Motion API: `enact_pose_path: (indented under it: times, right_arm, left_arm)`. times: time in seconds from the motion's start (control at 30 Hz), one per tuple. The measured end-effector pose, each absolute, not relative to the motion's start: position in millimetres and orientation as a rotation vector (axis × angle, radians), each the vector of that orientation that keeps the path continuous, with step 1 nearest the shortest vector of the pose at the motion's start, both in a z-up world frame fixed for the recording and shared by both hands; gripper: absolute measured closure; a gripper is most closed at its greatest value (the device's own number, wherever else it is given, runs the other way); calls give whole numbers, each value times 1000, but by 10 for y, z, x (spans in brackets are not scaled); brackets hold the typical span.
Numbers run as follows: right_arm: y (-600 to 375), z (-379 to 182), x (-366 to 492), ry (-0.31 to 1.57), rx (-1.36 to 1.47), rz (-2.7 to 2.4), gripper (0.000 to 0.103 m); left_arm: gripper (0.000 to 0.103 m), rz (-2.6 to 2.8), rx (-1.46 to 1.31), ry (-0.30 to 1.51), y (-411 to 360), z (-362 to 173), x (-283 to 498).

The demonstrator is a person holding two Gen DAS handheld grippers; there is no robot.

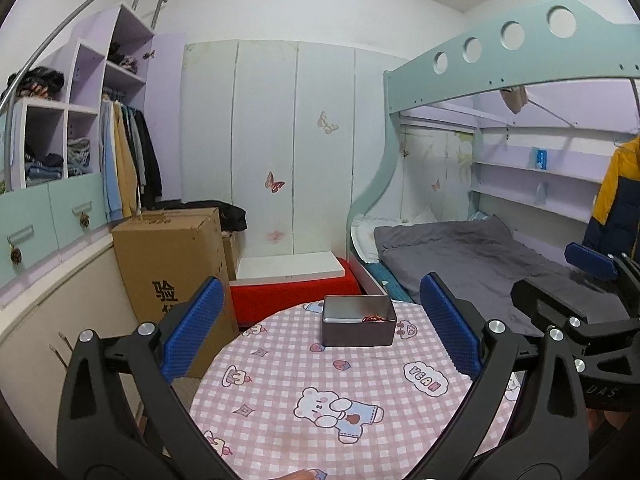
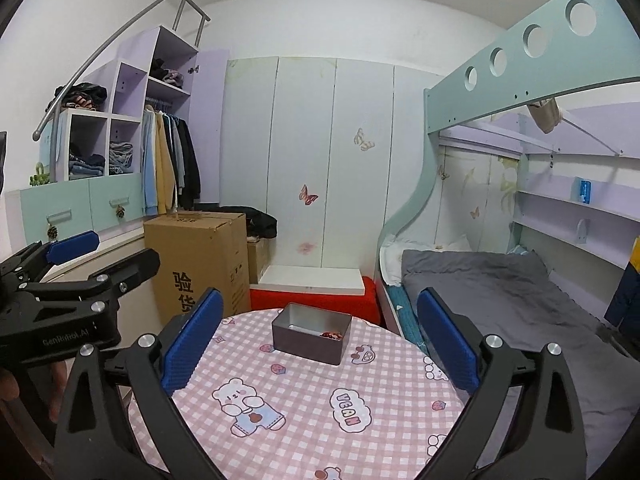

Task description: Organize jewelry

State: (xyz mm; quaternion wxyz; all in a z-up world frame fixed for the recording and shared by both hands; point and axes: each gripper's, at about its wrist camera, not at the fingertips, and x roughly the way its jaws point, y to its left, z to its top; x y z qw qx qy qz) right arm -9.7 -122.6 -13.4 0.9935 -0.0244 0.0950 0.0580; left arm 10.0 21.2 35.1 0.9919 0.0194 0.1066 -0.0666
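Both our tongs, left tongs (image 1: pixel 322 330) and right tongs (image 2: pixel 320 340), hang released, empty; jewelry (image 1: pixel 373 318) sits in the tin (image 1: pixel 358 326) mid-frame, so we judge the task near done.

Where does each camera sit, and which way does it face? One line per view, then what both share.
Left wrist: on the left gripper, facing table and bed; own open blue fingers frame it, right gripper at right edge.
Right wrist: on the right gripper, same heading; left gripper and a hand at left.
Shared: tin, cardboard box, wardrobe.
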Motion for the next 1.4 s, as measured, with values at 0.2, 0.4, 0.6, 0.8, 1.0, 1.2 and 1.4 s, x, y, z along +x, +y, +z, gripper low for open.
enact_pose_path:
  times: [0.2,0.4,0.6,0.8,1.0,1.2,1.4]
  right_arm:
    - [-1251,-77,-188,165,-49,102,9]
    - [-1275,-21,-228,156,-45,97,9]
    - [-1278,5,-261,147,-38,98,8]
    - [-1261,31,-298,140,-38,96,8]
    - [-1221,68,-326,133,-44,99,8]
    - [-1218,58,-328,138,-39,105,8]
    - [-1210,49,-320,140,-38,102,8]
  left_arm:
    - [7,-134,74,202,127,390,40]
    - [7,-127,84,197,113,431,19]
    - [7,-120,88,179,130,482,-28]
    - [7,-115,86,175,143,505,-61]
    - [7,-112,79,168,133,512,-97]
    - [7,-101,83,168,126,527,-115]
    - [7,-102,79,172,118,520,-116]
